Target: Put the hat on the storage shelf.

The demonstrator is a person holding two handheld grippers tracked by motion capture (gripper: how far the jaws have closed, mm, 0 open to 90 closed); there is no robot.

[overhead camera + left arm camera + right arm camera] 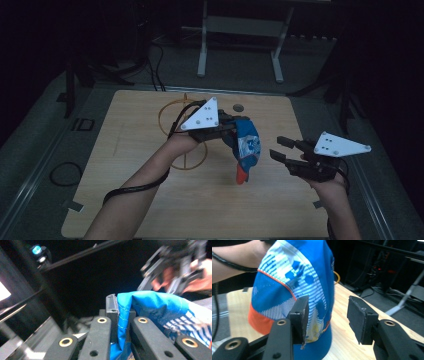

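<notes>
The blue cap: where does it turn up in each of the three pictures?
High view: the blue cap hangs mid-table.
Left gripper view: lower right, clamped between the black jaws.
Right gripper view: upper left to centre.
Shared landmark: the wooden table.

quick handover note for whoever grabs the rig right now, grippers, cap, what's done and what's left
Left gripper: jaws shut on the blue cap, pinching its fabric edge and holding it up above the wooden table.
Right gripper: jaws open, nothing between the pads, apart from the cap on its right.
Done: cap lifted off the table, hanging with its orange part lowest.
Left: likely bring the right gripper in for a second hold on the cap; nothing gripped there yet.
</notes>
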